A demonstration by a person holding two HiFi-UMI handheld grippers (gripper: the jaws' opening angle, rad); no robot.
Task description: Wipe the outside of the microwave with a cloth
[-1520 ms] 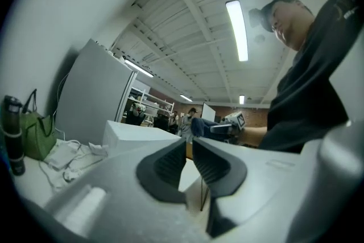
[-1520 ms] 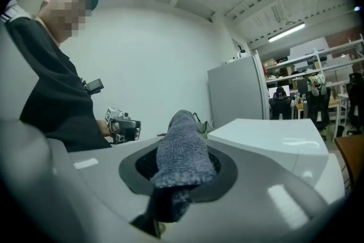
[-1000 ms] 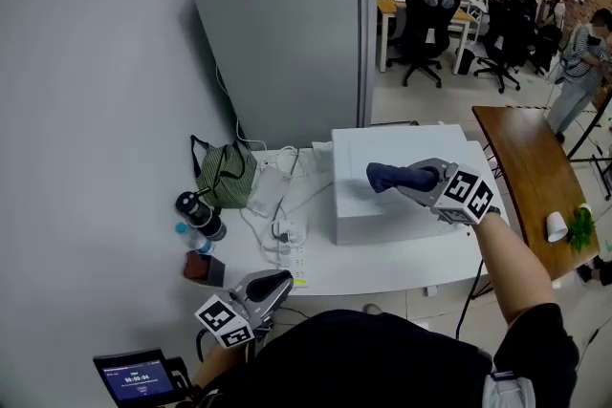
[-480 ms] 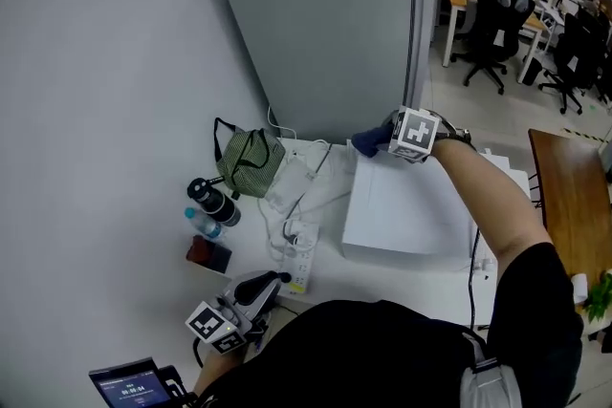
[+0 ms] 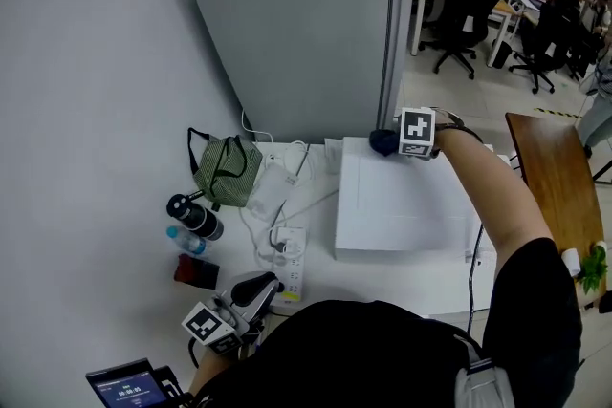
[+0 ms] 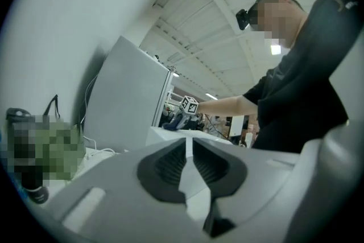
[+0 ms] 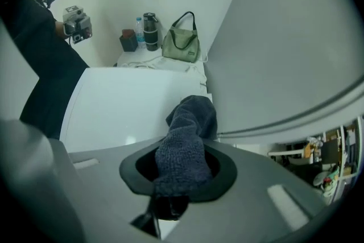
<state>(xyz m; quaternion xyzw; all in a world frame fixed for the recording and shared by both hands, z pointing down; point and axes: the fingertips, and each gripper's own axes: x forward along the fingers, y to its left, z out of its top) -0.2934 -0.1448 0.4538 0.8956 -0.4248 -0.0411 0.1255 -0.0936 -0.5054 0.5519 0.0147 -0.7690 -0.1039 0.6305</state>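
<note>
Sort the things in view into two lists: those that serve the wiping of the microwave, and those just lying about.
In the job: microwave, cloth, right gripper holding it.
Lying about: green bag, dark flask, water bottle, power strip, idle left gripper.

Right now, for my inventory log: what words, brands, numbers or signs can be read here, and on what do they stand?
Nothing here can be read for certain.
On the small screen, bottom left: lit lines, too small to read.
Cubes on the right gripper and left gripper: square patterns only, no letters.
On the microwave and cloth: no print visible.
</note>
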